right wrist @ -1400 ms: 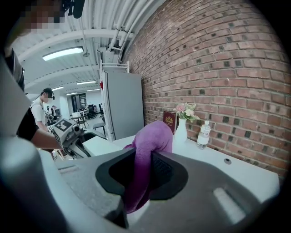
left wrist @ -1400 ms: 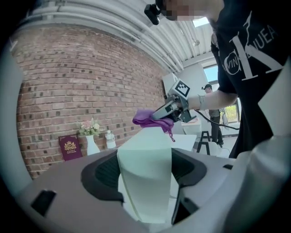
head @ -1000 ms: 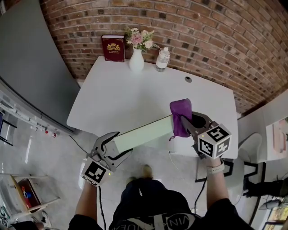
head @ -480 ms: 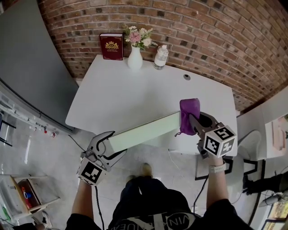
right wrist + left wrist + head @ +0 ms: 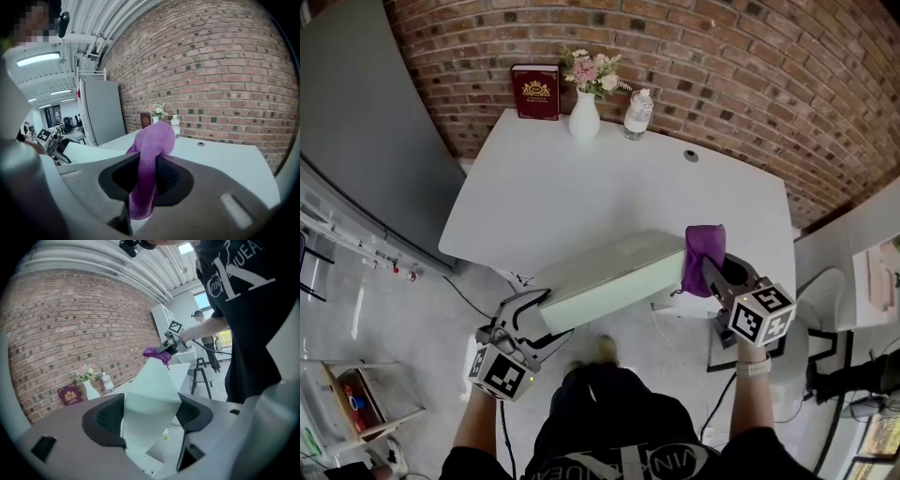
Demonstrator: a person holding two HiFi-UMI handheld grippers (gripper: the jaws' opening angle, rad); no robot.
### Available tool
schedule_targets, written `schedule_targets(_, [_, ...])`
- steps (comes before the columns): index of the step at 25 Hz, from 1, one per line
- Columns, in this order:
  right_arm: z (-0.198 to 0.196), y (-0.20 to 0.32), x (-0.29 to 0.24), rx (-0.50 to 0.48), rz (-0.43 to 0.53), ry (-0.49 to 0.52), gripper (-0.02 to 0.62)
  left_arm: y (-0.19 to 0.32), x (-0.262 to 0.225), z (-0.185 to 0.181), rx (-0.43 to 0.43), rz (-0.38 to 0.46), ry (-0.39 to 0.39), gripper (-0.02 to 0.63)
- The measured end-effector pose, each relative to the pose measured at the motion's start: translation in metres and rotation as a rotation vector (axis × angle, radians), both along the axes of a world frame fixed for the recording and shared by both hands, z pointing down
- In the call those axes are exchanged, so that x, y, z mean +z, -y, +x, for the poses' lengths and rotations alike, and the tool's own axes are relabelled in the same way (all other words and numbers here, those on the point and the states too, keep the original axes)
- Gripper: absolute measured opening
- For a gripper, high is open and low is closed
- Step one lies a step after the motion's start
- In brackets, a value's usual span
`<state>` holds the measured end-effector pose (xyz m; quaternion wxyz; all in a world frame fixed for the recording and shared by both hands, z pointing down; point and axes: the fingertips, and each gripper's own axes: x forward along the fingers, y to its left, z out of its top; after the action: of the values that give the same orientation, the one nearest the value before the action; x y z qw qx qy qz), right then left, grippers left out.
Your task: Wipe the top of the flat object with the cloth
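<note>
Two grips carry this step: the pale flat object (image 5: pixel 609 272) slants over the near edge of the white table (image 5: pixel 581 187), one short end clamped between the wide-set jaws of your left gripper (image 5: pixel 546 314), while your right gripper (image 5: pixel 709 272) pinches the purple cloth (image 5: pixel 703 246) at its other end. To wipe well, I judge, hold the left clamp firm, bring the broad top face level, spread the cloth on it and draw lengthwise with light pressure so the object cannot twist free. Well apart at the table's far edge, a red book (image 5: pixel 536 91), a vase of flowers (image 5: pixel 584 120) and a bottle (image 5: pixel 637 114) stand against the brick wall (image 5: pixel 722 75).
</note>
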<state>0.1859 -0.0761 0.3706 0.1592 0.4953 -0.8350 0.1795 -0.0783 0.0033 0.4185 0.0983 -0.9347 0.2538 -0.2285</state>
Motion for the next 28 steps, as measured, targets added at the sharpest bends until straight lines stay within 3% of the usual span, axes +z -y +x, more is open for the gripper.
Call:
schedule_targets(6, [0.018,-0.021,0.026,0.073,-0.03,-0.073,0.069,-0.008,0.025,0.008,0.021,0.115,0.148,0.308])
schedule_targets(12, [0.027,-0.03,0.053,0.148,-0.043,-0.172,0.069,-0.002,0.06,0.011,0.029,0.268,0.353,0.311])
schedule_targets(19, [0.008,-0.039,0.068,0.173,-0.057,0.032,0.069,0.018,0.093,0.014,0.03,0.403,0.516,0.314])
schedule_targets(24, [-0.015,-0.059,0.088,0.095,-0.103,0.056,0.069,0.031,0.123,0.015,0.018,0.521,0.672,0.314])
schedule_targets(28, [-0.023,-0.07,0.106,0.073,-0.14,0.067,0.069,0.041,0.143,0.016,0.029,0.555,0.754,0.322])
